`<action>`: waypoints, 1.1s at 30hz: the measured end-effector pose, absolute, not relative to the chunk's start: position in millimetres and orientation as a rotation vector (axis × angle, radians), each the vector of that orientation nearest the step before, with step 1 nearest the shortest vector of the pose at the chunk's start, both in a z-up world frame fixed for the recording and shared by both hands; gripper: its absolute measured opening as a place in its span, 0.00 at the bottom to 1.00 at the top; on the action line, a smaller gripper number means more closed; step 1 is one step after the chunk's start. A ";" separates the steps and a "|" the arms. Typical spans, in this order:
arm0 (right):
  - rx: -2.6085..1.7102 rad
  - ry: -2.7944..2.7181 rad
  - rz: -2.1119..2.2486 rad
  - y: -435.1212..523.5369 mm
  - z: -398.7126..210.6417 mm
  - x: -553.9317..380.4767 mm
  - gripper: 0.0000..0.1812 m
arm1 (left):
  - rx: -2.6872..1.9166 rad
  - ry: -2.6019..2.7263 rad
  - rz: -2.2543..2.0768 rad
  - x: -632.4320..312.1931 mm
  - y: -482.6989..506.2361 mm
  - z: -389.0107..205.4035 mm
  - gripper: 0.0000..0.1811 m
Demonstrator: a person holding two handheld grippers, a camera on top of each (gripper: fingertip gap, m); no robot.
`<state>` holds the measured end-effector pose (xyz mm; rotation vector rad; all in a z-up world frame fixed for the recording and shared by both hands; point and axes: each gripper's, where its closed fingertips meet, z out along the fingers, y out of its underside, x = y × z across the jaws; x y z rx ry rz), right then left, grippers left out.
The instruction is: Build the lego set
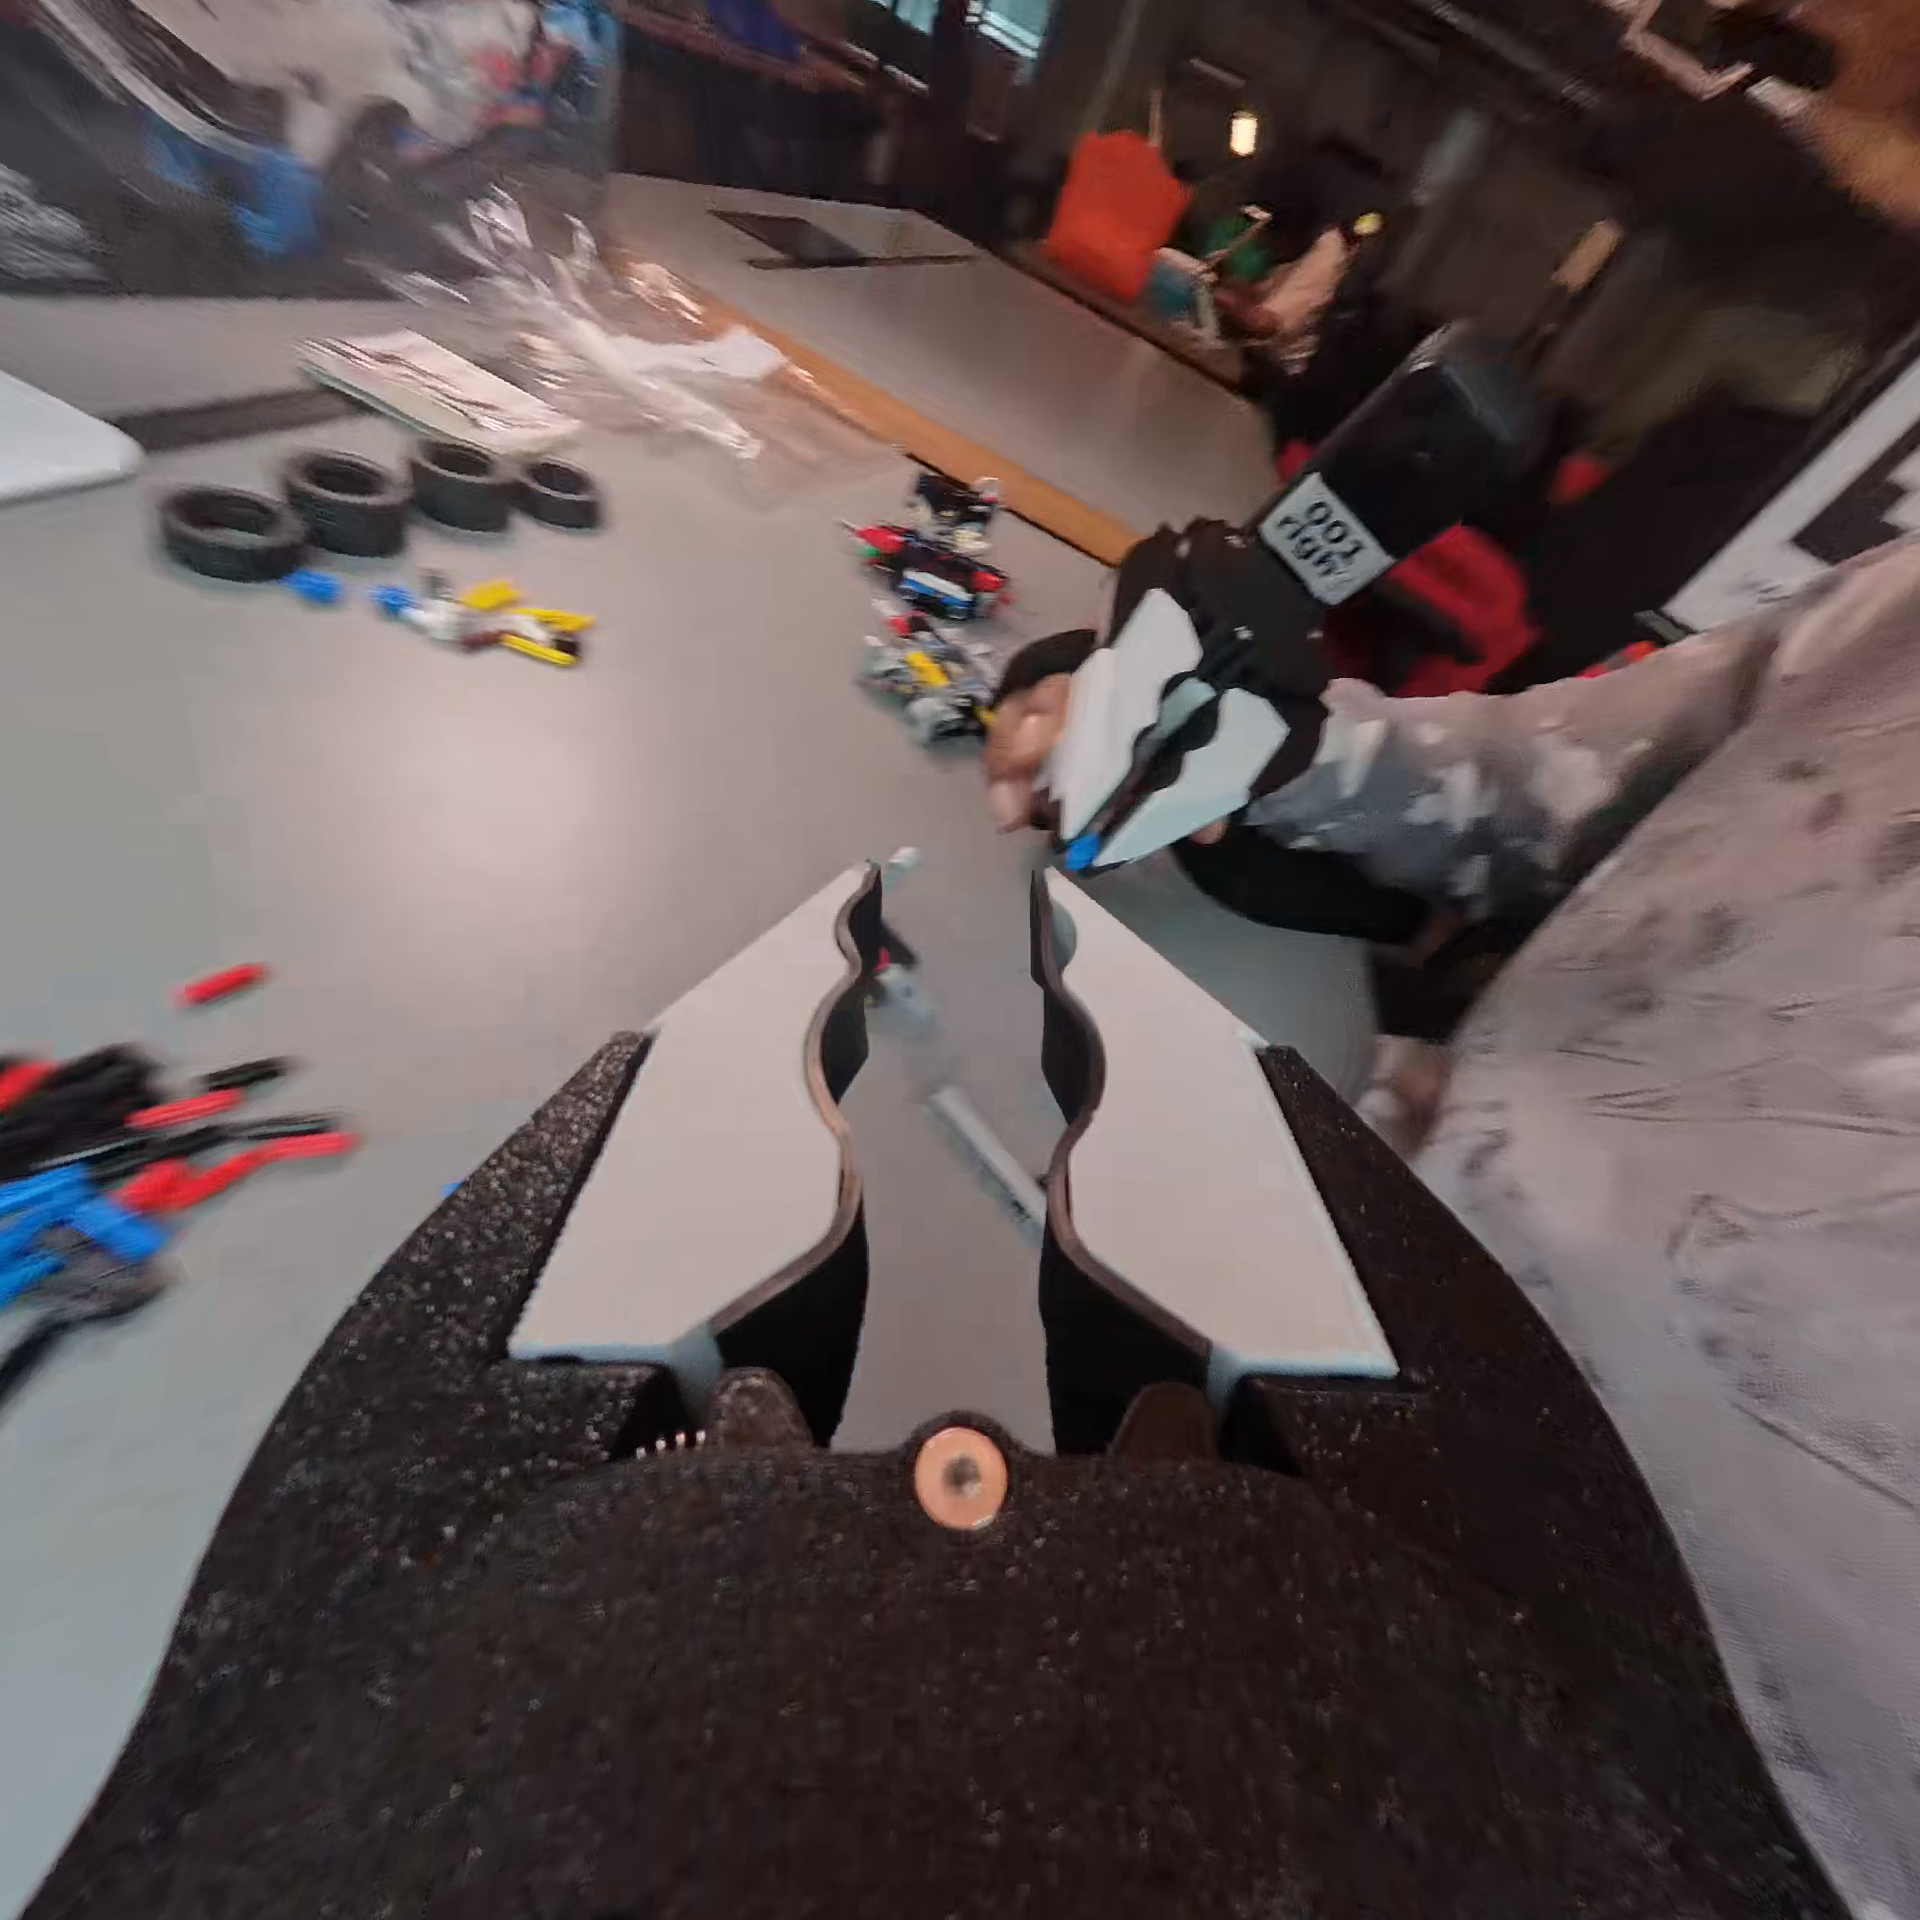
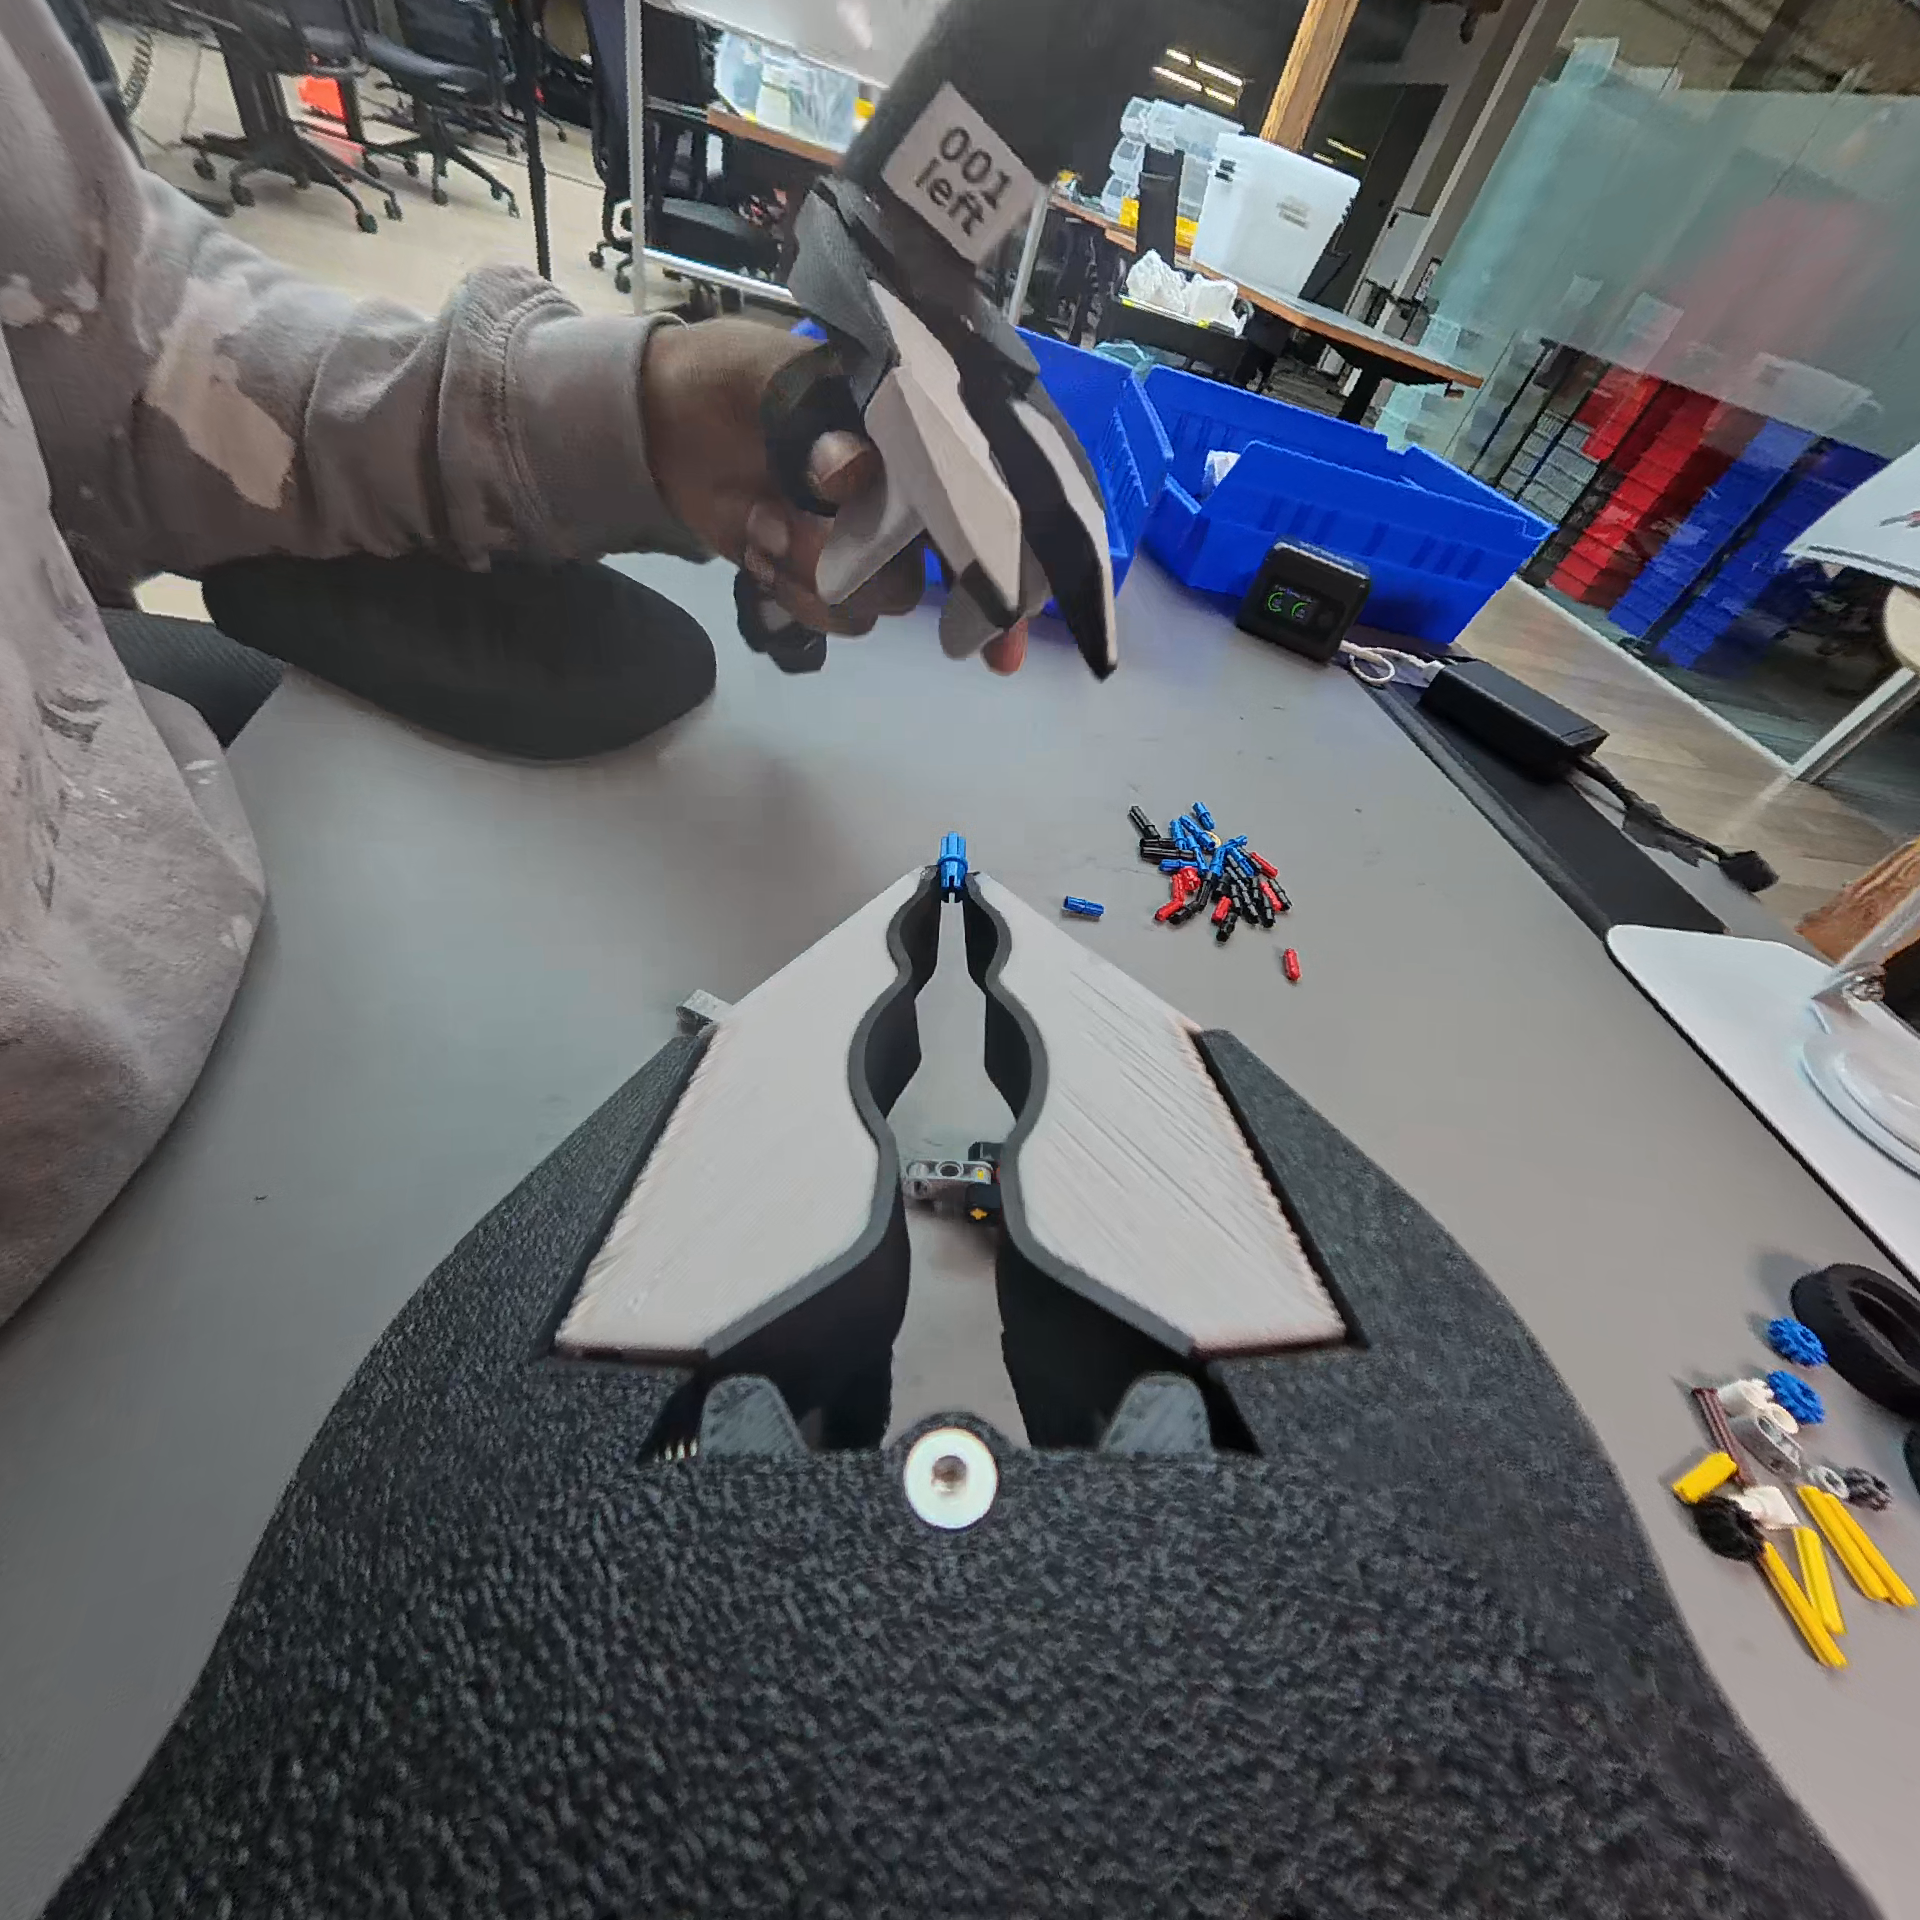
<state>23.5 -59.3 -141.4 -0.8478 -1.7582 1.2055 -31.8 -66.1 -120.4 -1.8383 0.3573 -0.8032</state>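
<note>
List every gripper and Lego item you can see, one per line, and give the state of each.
right gripper: shut on blue pin.
blue pin: pinched upright at the fingertips.
left gripper: open, empty, off the table.
pin pile: loose on the table.
grey assembly: on the table, below the right gripper.
tyres: four, in a row, unmounted.

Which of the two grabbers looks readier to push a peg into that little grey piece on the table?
The right gripper, probably: it already pinches a blue peg at its tips, and the grey piece lies just beneath it. The left gripper is open and empty, better suited to steadying that piece.
</note>
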 end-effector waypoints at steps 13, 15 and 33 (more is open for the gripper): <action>-0.791 -1.769 1.197 -72.8 -141.9 21.4 0.02 | -1.843 0.505 -1.062 31.7 -70.2 -137.4 0.02; -0.798 -1.734 1.188 -70.9 -138.3 18.1 0.02 | -1.819 0.541 -0.978 28.1 -68.4 -133.4 0.01; -0.899 -2.002 1.060 -75.9 -191.5 21.6 0.08 | -2.217 0.226 0.168 -150.1 -21.1 -208.1 0.27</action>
